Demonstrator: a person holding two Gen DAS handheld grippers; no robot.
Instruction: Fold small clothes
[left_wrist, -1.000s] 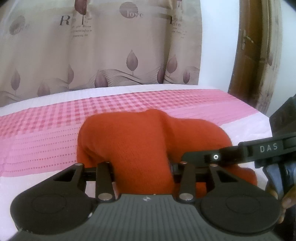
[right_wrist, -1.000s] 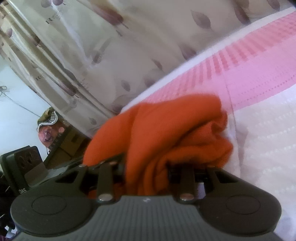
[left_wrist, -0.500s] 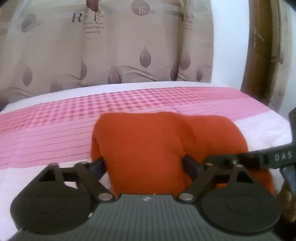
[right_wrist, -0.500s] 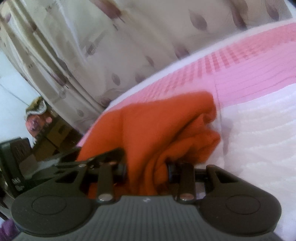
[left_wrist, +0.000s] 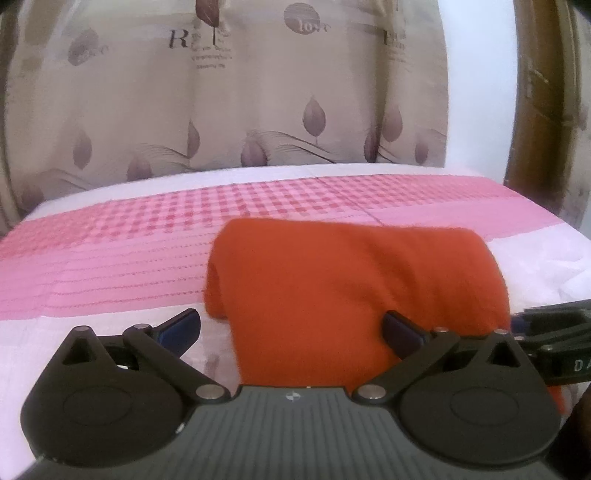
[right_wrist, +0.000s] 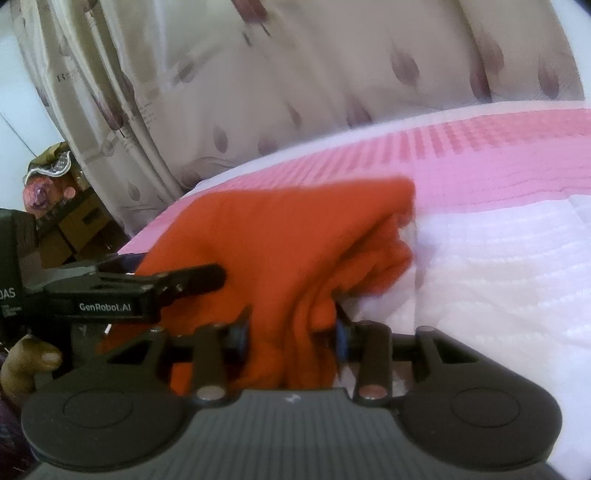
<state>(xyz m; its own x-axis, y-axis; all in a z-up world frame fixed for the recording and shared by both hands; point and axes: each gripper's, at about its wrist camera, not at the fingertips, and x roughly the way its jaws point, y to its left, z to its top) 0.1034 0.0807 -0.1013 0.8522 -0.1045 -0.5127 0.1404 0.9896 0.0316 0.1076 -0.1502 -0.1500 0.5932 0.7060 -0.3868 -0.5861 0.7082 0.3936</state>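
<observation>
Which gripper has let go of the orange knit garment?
The left gripper: its jaws are opening, spread wide off the orange knit garment. The right gripper, jaws also opening, still pinches bunched fabric between its pads.

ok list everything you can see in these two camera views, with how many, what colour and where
garment: one, orange, folded on the bed, between both grippers' fingers
bedspread: one, pink check and white, covering the bed
curtain: one, beige with purple leaves, behind the bed
door: one, brown wood, far right in the left wrist view
boxes: cardboard, brown, count unclear, left of the bed in the right wrist view
left gripper: one, black, jaws opening wide, pads off the garment
right gripper: one, black, jaws opening, pads still against bunched cloth
hand: one, partly seen, under the left gripper in the right wrist view
</observation>
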